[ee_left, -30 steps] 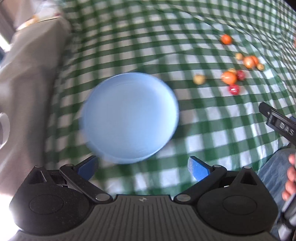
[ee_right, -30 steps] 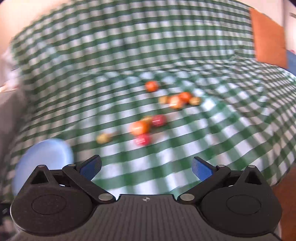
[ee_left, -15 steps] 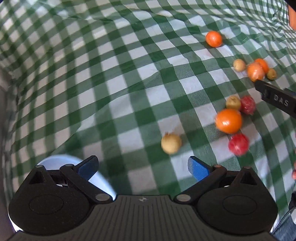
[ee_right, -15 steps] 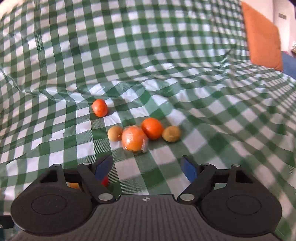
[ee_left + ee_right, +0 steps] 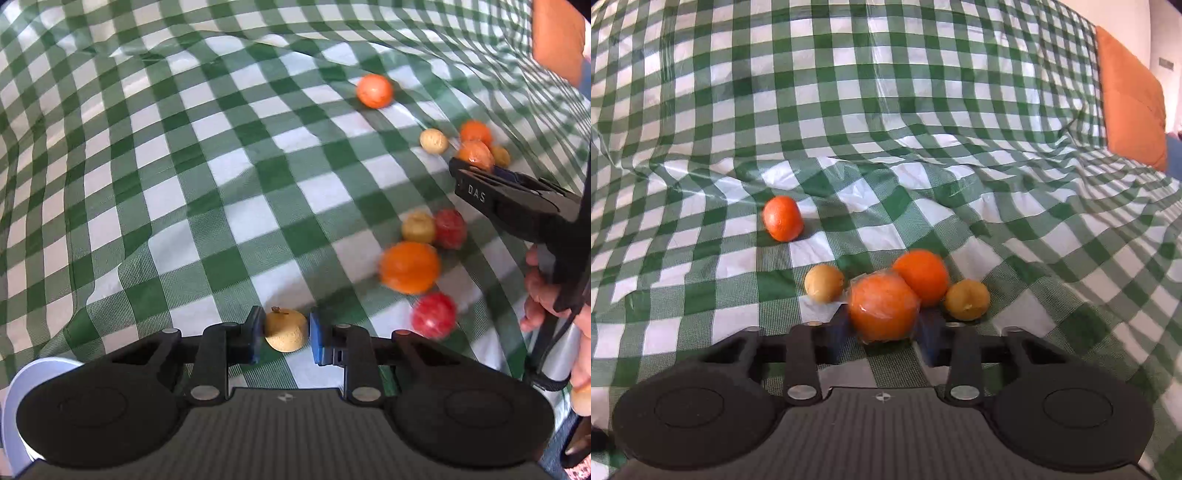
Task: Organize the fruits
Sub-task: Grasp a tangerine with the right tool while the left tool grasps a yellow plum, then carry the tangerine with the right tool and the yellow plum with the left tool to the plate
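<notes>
Both grippers have closed on fruit

The green checked cloth (image 5: 886, 110) holds ten fruits: four orange, four tan, two red, with a blue bowl (image 5: 22, 387) at the near left edge. Half a second ago both grippers were wide; now the right gripper (image 5: 882, 325) hugs a plastic-wrapped orange (image 5: 882, 310), and the left gripper (image 5: 286, 334) squeezes a small tan fruit (image 5: 286, 330) low on the cloth near the bowl. Both look ready to lift and sort.
</notes>
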The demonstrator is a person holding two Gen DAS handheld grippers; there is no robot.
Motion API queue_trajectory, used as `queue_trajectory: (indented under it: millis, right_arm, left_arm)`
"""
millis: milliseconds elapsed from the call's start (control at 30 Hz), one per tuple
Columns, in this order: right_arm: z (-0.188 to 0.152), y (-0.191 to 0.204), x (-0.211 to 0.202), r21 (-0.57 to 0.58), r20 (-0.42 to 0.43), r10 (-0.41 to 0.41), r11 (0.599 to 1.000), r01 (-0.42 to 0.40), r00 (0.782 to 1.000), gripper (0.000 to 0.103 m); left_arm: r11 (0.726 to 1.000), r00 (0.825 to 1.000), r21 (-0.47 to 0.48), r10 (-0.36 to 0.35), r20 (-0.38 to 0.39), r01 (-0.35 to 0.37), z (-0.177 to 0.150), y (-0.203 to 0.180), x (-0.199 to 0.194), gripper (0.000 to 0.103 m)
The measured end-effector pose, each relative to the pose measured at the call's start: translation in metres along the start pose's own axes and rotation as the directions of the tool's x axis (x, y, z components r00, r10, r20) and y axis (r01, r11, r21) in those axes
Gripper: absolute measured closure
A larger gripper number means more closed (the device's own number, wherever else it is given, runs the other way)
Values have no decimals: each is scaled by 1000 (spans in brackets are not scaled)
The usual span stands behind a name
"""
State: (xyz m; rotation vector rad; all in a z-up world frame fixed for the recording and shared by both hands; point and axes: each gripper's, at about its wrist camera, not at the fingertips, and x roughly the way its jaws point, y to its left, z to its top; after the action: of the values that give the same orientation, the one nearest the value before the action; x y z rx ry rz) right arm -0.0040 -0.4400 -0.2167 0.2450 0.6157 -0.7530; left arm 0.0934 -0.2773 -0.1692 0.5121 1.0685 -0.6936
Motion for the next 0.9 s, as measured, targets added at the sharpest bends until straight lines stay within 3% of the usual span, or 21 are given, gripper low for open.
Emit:
queue_trajectory:
  millis: [267,367,500,633,900]
  right_arm:
    - [-1,-22,-50,42,-7,-40,998,41,999,65]
    - [-1,-22,-91,25,12,-4,1000,3,1000,65]
    - [-4,-12,-146,23,-56,105,994,-104,993,65]
    - [-17,9,-197,36,-158,254,967,-251,954,65]
    - [-47,68,-291,65,-290,462,884,-464,838,64]
  left_arm:
    - [998,1000,-61,0,20,1,-15,0,-62,75]
    - [997,998,-57,47,29,-45,-29,1,-97,75]
    - [995,997,-65,75,3,-75,-60,9,-139,75]
    - [991,996,-96,86,-23,-88,-102,26,-178,75]
    - [974,995,-204,95,-36,-100,-183,68,-235,75]
